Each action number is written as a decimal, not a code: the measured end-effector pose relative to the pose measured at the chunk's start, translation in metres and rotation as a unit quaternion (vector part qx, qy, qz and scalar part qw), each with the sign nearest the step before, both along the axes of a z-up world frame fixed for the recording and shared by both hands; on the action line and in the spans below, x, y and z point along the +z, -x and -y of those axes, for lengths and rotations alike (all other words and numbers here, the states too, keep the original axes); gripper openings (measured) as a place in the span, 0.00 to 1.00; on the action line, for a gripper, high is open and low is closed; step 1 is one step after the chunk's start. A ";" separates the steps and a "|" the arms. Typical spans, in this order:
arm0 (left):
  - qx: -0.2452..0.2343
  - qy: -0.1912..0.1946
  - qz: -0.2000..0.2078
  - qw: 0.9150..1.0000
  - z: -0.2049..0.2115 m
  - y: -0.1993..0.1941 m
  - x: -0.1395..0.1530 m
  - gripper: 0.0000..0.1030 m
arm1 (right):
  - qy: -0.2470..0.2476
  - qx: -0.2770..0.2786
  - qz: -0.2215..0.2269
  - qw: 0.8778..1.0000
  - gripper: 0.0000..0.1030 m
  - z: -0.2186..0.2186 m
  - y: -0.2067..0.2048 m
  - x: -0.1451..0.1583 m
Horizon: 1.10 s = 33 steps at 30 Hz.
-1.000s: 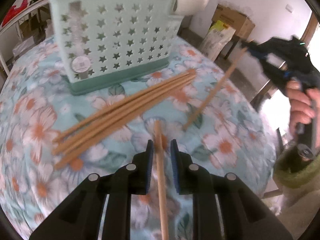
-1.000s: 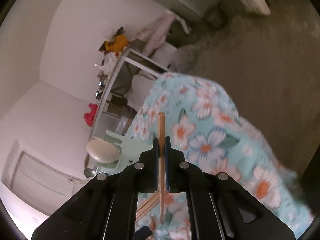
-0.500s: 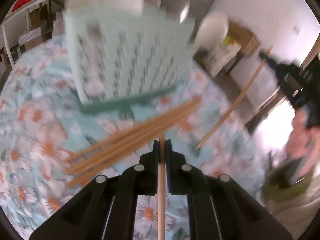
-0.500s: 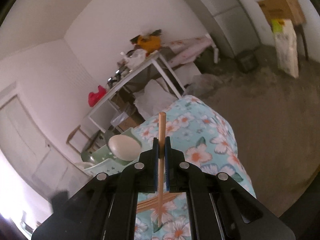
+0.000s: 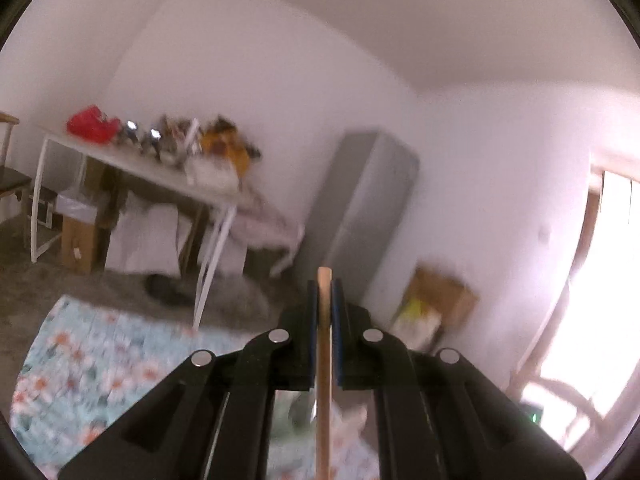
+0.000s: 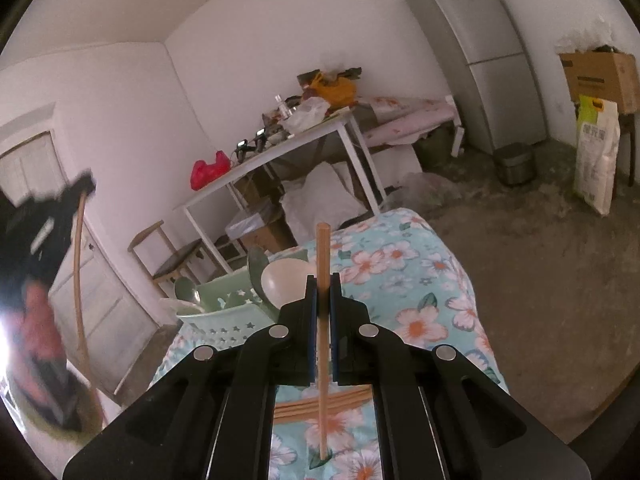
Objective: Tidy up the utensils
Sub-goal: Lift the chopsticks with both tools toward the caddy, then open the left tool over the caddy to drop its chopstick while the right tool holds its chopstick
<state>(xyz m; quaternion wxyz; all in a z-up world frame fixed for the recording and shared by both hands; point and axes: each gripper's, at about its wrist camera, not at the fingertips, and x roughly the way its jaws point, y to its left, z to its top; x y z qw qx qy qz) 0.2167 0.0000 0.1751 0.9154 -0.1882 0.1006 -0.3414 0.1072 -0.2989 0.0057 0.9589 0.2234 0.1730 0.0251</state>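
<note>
Wooden chopstick [image 5: 324, 360] stands upright between the jaws of the left gripper [image 5: 324, 332], clenched tight on it, its blunt top poking just above the blue pads [image 5: 310, 336]. That gripper points level across the room, with the flowered cloth [image 5: 100, 364] of the desk low in its blurred view.

A second chopstick [image 6: 322, 320] is clamped the same way in the right gripper [image 6: 323, 320], whose jaws are pressed against both its sides; its lower end hangs above the cloth [image 6: 420, 280]. Under it, a bundle of loose chopsticks [image 6: 320, 402] lies flat on the desk.

Behind the right gripper stands a pale green basket [image 6: 224, 316] with star-shaped holes, holding a white spoon [image 6: 284, 280] and a grey ladle [image 6: 256, 268].

At the left edge of the right view, the left gripper [image 6: 80, 190] shows as a dark blur with its chopstick [image 6: 78, 280] curving down from it.

Farther off are a white table [image 6: 280, 148] piled with clutter and a grey fridge [image 6: 480, 52].
</note>
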 end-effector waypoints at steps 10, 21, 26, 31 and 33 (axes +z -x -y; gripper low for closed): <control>0.091 0.036 0.035 0.995 0.030 -0.053 0.004 0.06 | -0.003 -0.001 0.000 1.000 0.04 -0.001 0.000 0.000; 0.184 0.011 0.051 0.982 0.061 -0.083 -0.010 0.06 | -0.013 0.001 0.004 1.000 0.04 0.010 0.002 -0.006; 0.209 -0.012 0.070 0.975 0.071 -0.083 -0.019 0.06 | -0.016 0.002 0.005 1.000 0.04 0.010 0.003 -0.005; 0.218 -0.027 0.078 0.972 0.080 -0.080 -0.024 0.06 | -0.015 0.002 0.005 1.000 0.04 0.010 0.003 -0.005; 0.218 -0.037 0.080 0.972 0.083 -0.079 -0.027 0.06 | -0.015 0.002 0.005 1.000 0.04 0.010 0.003 -0.005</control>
